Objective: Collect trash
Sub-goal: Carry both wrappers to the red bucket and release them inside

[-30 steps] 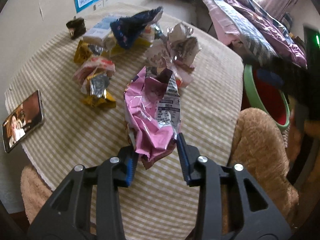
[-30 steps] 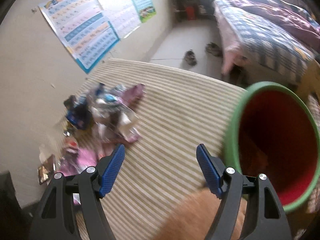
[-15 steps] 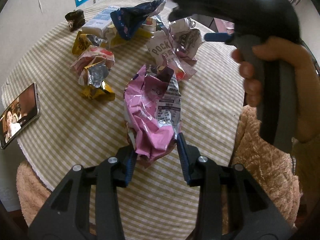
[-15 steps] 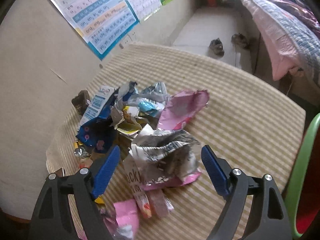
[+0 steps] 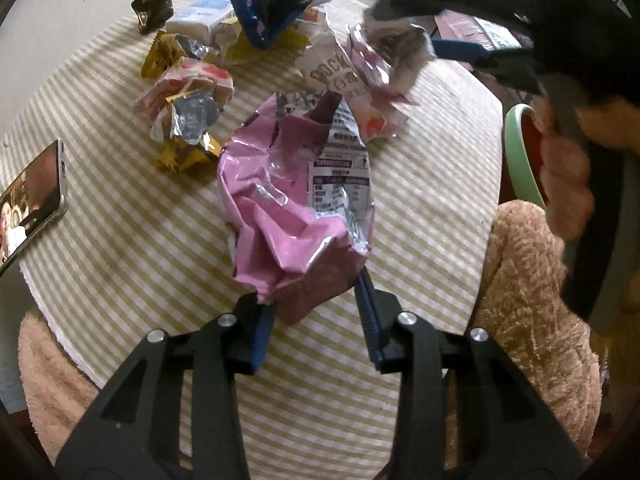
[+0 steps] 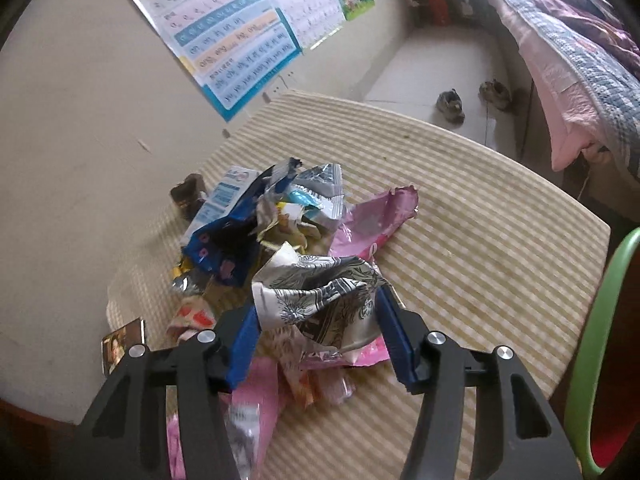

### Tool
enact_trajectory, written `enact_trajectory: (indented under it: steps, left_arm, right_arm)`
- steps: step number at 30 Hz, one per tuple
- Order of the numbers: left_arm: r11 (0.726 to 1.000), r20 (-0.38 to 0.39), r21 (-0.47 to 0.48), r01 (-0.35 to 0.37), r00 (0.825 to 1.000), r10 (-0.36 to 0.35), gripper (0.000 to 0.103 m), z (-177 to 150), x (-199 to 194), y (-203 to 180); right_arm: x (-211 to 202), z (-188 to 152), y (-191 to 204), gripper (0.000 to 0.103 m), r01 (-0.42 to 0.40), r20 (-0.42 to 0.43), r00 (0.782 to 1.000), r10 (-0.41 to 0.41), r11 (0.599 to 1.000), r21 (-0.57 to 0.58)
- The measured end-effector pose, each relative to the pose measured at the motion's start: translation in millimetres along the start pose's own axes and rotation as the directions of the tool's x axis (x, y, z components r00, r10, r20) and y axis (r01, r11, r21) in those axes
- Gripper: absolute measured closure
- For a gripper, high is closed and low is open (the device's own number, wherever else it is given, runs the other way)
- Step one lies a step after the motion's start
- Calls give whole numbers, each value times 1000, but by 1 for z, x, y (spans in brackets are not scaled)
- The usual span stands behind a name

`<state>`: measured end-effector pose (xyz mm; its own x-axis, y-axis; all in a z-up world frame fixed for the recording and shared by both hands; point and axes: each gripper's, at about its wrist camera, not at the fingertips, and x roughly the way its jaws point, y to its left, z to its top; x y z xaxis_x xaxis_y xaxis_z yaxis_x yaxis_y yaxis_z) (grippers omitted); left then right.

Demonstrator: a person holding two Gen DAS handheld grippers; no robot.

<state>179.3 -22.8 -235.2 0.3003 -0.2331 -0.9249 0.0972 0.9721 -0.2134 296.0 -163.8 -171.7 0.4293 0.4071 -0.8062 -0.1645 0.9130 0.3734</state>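
While the left gripper [image 5: 316, 312] grips a crumpled pink snack bag [image 5: 296, 208] mid-counter, the right gripper [image 6: 320, 340] clamps a crushed grey-printed wrapper [image 6: 320, 300] beside the litter pile; striped counter [image 6: 500, 248] rightward lies bare to its edge.

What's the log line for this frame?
left claw: shut on pink bag | right claw: closing on grey wrapper | bin: right of table

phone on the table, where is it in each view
Left wrist: phone at the left edge, on the striped tablecloth.
Right wrist: phone lower left, partly cut off by the table's edge.
Shared landmark: dark blue wrapper in the trash pile.
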Motion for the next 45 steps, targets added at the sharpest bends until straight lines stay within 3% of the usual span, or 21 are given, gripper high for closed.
enact_trajectory:
  steps: [8, 16, 28, 35, 45]
  left_arm:
    - [999, 88, 29, -26, 996, 23, 67, 1, -23, -9]
    - [997, 162, 70, -44, 986, 32, 67, 11, -45, -24]
    - [995, 175, 87, -51, 984, 35, 67, 17, -48, -37]
    - [992, 181, 111, -51, 983, 31, 67, 21, -48, -47]
    - [976, 169, 216, -23, 986, -14, 67, 26, -39, -91]
  right_arm:
    - [-51, -31, -8, 49, -11, 73, 997, 11, 1000, -3]
    - [-86, -59, -31, 53, 24, 125, 992, -29, 999, 40]
    - [-81, -76, -64, 53, 47, 81, 995, -57, 991, 124]
    - [-103, -75, -79, 53, 47, 150, 986, -72, 985, 164]
    - [-131, -88, -135, 52, 87, 171, 975, -143, 950, 300]
